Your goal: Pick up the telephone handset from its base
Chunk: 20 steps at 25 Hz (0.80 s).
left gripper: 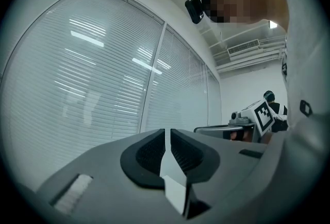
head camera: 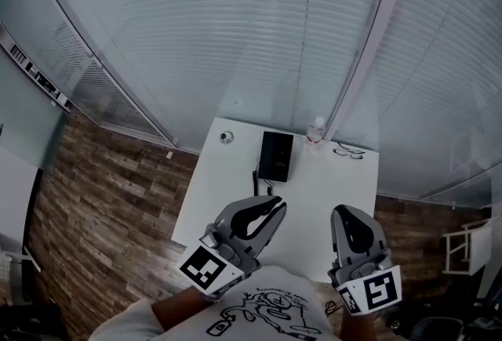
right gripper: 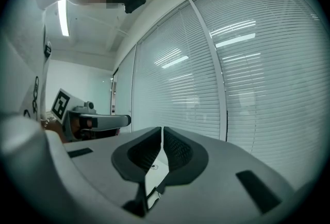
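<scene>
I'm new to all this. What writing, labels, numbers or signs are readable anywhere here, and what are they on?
No text here is legible.
Shirt: a small line of print above the drawing, too blurred to read.
Bottle: label too small to read.
Telephone: no markings can be made out.
Left cube and right cube: black-and-white square markers, not words.
</scene>
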Tool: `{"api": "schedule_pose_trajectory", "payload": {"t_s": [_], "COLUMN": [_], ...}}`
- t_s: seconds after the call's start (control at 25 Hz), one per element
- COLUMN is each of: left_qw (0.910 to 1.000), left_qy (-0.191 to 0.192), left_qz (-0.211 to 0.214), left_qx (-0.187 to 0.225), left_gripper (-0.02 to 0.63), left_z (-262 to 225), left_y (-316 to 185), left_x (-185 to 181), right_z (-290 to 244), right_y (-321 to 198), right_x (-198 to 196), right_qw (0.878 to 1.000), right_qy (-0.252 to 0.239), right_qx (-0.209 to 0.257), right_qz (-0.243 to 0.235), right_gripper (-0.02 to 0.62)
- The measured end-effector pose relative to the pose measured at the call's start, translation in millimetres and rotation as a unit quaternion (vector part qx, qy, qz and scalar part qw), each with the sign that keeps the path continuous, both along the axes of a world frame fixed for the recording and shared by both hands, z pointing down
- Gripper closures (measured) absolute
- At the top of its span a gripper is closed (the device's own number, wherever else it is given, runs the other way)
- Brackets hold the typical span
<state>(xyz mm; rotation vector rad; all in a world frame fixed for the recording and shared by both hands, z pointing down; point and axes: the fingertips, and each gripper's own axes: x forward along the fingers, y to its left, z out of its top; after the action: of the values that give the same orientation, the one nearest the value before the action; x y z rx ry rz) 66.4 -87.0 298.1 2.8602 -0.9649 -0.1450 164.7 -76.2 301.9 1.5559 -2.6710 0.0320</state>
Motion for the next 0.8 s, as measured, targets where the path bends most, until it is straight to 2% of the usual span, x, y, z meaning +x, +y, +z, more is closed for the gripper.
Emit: {"api": "schedule_pose_trajectory", "payload": {"t_s": [0.36,0.8], "left_qw": [1.0000,0.9985], "left_qy": [0.002,-0.005], "left_qz": [0.004,0.011], "left_qx": [-0.001,-0.053], "left_gripper": [0.574,0.574], "left_z": [-17,20], "left_y": [-8,-13], "left_x": [-31,-42], "right_z": [-16,15], "right_y": [-7,-12], "right_x": [-34,-50], "right_qw": [1.000,0.999], "right_qy": [0.002,0.000], "right_qx": [-0.003,-0.047], "right_qz": [0.002,0.005], "right_gripper": [0.583,0.583]}}
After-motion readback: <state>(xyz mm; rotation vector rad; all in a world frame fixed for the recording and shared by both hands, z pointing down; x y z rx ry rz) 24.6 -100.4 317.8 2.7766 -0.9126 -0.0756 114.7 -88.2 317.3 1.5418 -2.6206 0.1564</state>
